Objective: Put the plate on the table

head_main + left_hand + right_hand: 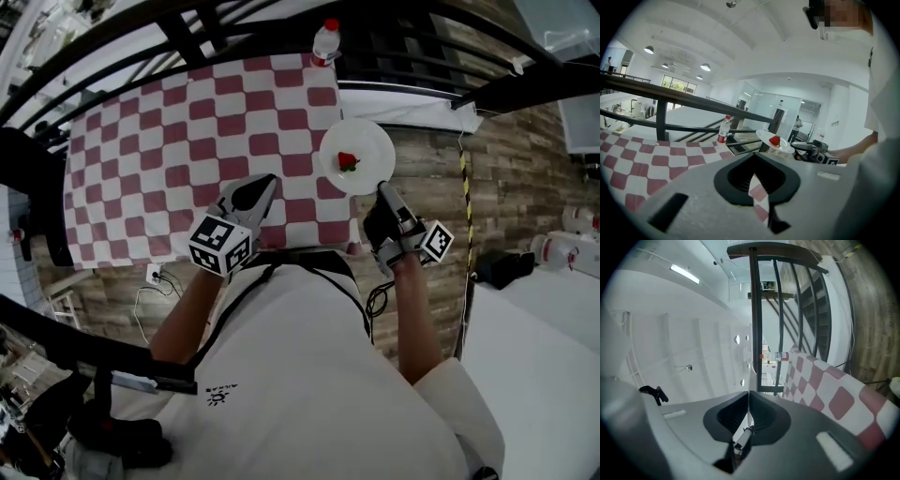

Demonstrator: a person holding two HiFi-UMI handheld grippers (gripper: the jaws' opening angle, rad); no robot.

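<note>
A white plate (367,145) carrying a red strawberry (348,161) hangs over the right edge of the red-and-white checked table (178,141). My right gripper (383,193) is shut on the plate's near rim. The left gripper view shows the plate (765,137) raised a little above the tablecloth (642,161), with the right gripper (805,147) behind it. In the right gripper view the jaws (748,393) are pressed together. My left gripper (266,184) hovers over the table's near edge, shut (752,162) and holding nothing.
A clear water bottle with a red cap (324,41) stands at the table's far right corner, against a black railing (394,37). Wooden floor (422,159) lies right of the table, with a yellow-black strip (466,202) and a cable on it.
</note>
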